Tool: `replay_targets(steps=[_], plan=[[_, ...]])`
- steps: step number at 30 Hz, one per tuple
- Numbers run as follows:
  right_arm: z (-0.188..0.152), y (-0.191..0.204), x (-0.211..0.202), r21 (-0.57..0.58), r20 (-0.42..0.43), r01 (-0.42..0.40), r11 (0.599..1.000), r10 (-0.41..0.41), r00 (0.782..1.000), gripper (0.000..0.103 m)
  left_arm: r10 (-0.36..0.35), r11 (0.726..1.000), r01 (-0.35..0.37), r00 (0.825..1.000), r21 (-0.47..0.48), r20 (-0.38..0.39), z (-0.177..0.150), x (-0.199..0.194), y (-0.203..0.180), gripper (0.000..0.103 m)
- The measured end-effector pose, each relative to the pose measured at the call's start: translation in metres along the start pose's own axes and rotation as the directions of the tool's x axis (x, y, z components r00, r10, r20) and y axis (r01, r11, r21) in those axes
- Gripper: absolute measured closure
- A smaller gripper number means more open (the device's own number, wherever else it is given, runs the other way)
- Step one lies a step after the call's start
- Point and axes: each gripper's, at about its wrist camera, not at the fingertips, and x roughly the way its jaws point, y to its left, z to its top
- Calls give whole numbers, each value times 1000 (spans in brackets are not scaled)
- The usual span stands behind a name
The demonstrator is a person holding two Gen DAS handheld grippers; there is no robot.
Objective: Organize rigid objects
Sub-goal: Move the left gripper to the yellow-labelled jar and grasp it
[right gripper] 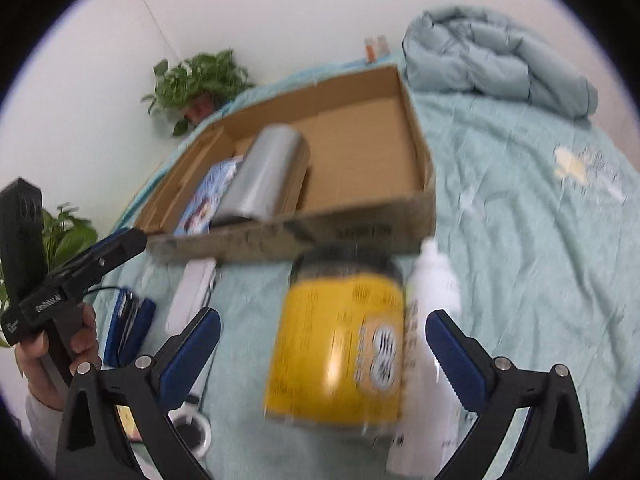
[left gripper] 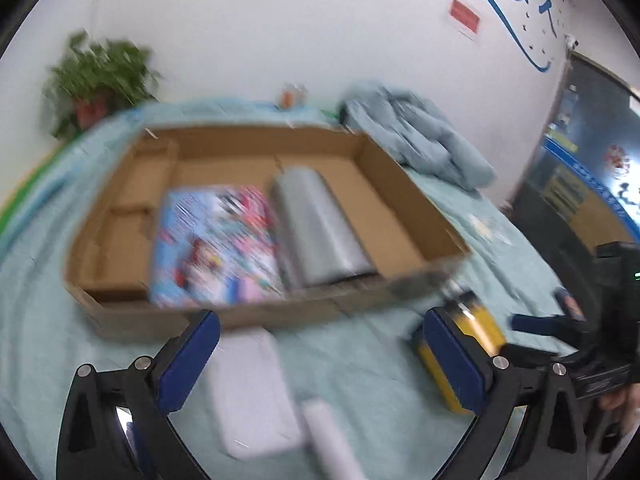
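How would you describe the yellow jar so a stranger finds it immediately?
Start at the cardboard box on the bed. Just in front of its near wall lies the jar, beside a white bottle. Only the jar has a yellow label and a dark lid.

You have one open brown cardboard box (left gripper: 404, 184) holding two things: one colourful flat picture book (left gripper: 216, 244) and one grey cylindrical roll (left gripper: 320, 228). On the pale green bedsheet (right gripper: 520, 240) near the box's front edge you have one yellow-labelled jar (right gripper: 340, 348), one white plastic bottle (right gripper: 432, 284) and one flat white rectangular case (left gripper: 248, 392).
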Motion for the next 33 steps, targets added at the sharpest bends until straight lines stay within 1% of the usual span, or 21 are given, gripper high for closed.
replay_targets(steps=[1,2,3,6,8,9,10,11,13,14,16,17,18,20,21,22,24,25,27,29,33], plan=[[-3,-1,2,7,-11,-2,1000,2,1000,6,-33,999,32,999,-13,-26,-4,4,-4,1],[-7,-3,7,16,-30,8,1000,-7,1000,15,-69,997,67,996,-30,-52,-8,8,-8,1],[-10,-3,11,12,-51,30,999,-30,998,28,-94,995,91,993,-44,-68,-12,12,-12,1],[-17,7,12,-54,-46,65,996,-67,997,29,-166,983,156,979,-96,-114,-27,20,-23,1],[-21,13,12,-76,-43,80,994,-84,996,29,-213,973,197,966,-122,-144,-32,24,-27,1],[-23,17,12,-92,-42,84,992,-88,995,29,-239,967,219,957,-130,-164,-33,29,-31,1],[-25,22,12,-117,-48,78,990,-85,995,29,-255,963,232,950,-137,-182,-33,32,-33,1],[-26,28,12,-140,-58,58,988,-67,996,31,-264,960,238,943,-145,-203,-33,35,-36,1],[-29,41,7,-178,-67,-16,984,4,998,31,-302,950,270,920,-156,-250,-34,44,-42,1],[-29,47,5,-187,-76,-60,981,46,996,31,-316,946,281,912,-162,-262,-34,48,-44,1],[-29,47,2,-159,-85,-118,980,106,991,31,-338,937,294,897,-186,-284,-37,54,-47,2],[-28,44,3,-143,-87,-127,982,115,990,31,-346,934,296,889,-202,-299,-38,59,-48,3],[-27,41,4,-128,-93,-125,984,114,989,31,-346,933,292,886,-209,-310,-38,62,-47,4],[-26,32,11,-103,-132,-100,990,87,988,31,-337,937,276,879,-215,-337,-39,70,-46,6],[-25,28,14,-79,-150,-112,991,100,984,31,-333,938,268,873,-222,-355,-40,77,-47,8],[-24,21,20,-35,-171,-142,989,135,976,31,-335,937,265,868,-228,-368,-41,82,-47,11],[-23,16,28,13,-186,-175,984,174,967,25,-361,926,280,853,-254,-377,-41,91,-48,14],[-23,15,32,25,-193,-186,982,187,963,24,-371,922,288,847,-259,-381,-42,95,-49,18],[-25,20,39,26,-206,-194,981,195,959,20,-368,923,283,846,-260,-387,-41,99,-49,17],[-27,25,41,13,-207,-188,982,187,960,19,-381,917,291,844,-273,-378,-43,100,-46,17],[-27,31,43,-7,-204,-175,985,170,964,17,-381,915,294,852,-276,-359,-46,100,-47,18]])
